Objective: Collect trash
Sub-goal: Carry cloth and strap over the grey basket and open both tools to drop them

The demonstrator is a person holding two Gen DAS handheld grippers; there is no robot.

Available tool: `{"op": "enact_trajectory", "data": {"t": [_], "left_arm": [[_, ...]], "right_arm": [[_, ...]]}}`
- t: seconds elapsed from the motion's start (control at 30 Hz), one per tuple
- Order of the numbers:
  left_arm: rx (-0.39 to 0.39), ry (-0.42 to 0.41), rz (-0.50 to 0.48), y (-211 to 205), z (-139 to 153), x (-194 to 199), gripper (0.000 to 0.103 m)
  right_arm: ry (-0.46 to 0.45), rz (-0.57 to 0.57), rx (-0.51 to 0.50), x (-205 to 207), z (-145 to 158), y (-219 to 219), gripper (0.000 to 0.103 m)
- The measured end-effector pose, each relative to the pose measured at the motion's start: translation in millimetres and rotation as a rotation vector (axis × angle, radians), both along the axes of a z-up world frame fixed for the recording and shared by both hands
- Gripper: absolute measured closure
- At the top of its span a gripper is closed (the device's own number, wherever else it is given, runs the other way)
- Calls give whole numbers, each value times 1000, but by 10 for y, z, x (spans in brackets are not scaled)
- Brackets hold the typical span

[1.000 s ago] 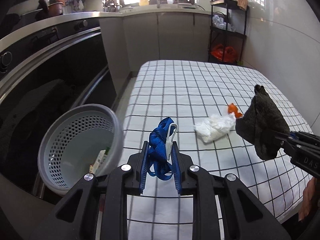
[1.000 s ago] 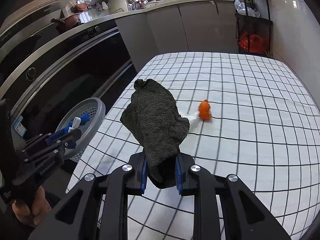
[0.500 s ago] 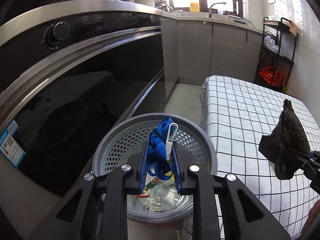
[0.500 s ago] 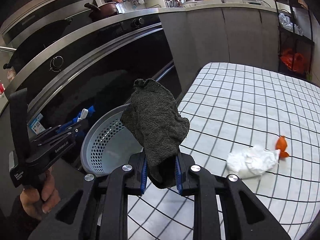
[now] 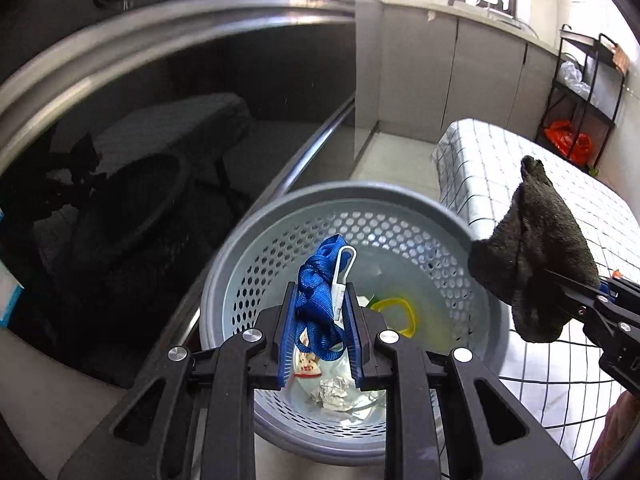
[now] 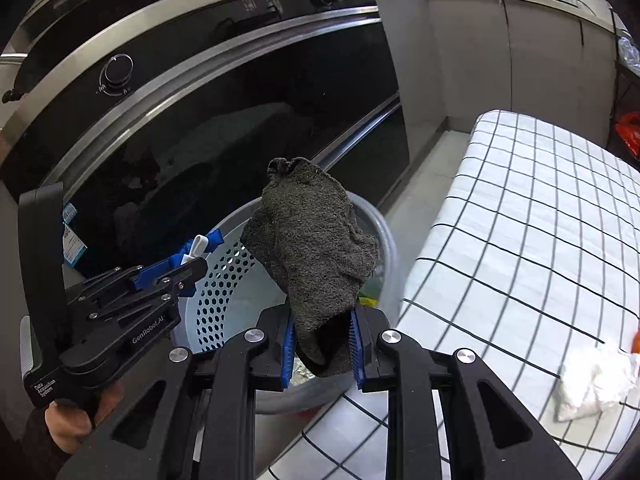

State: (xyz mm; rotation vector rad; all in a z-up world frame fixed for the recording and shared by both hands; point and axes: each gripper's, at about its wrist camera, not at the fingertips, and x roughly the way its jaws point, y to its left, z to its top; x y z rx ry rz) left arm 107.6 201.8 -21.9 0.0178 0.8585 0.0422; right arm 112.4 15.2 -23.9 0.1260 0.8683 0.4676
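Above the grey perforated basket (image 5: 348, 216), the left gripper (image 5: 322, 332) held a bunched blue strap (image 5: 316, 296) with a white plastic clip (image 5: 340, 276), its two blue-padded fingers (image 5: 289, 332) clenched on the bundle; the strap hung directly over the basket's open mouth, not yet inside it. At the bottom of the basket lay a crumpled foil scrap (image 5: 332, 390), a printed wrapper (image 5: 308, 366) and a yellow ring (image 5: 396, 314). To the right in the left wrist view, the right gripper (image 5: 576, 300) reached in from the side, its fingers closed on a dark green fuzzy cloth (image 5: 532, 252) held at the basket's right rim; whether the cloth touched the rim could not be told. Seen from the right wrist, the same cloth (image 6: 312, 248) stood upright between the clamped pads (image 6: 356, 344), in front of the basket (image 6: 384, 240); the left gripper (image 6: 188, 260) came in from the left over the basket's near edge. Beside the basket stood a table covered in a white checked cloth (image 6: 520, 208); on it, near the right edge of the right wrist view, lay a crumpled white tissue (image 6: 592, 384) with an orange scrap (image 6: 636, 340) just beside it. Behind the basket ran a dark glossy oven front (image 6: 240, 120) with a steel rail.
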Motion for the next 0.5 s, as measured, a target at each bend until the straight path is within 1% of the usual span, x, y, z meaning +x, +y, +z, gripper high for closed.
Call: {"op": "enact_trajectory", "data": {"t": [0.13, 0.3, 0.33, 0.5], "left_arm": [[-41, 44, 6, 82, -91, 73, 81], [-62, 57, 11, 109, -115, 111, 80], [-64, 61, 11, 109, -122, 114, 80], [-73, 70, 12, 100, -138, 147, 78]], "right_arm": [[31, 15, -6, 104, -71, 118, 81], [64, 38, -21, 201, -152, 229, 81], [68, 43, -23, 236, -160, 196, 81], [81, 52, -28, 293, -145, 290, 81]]}}
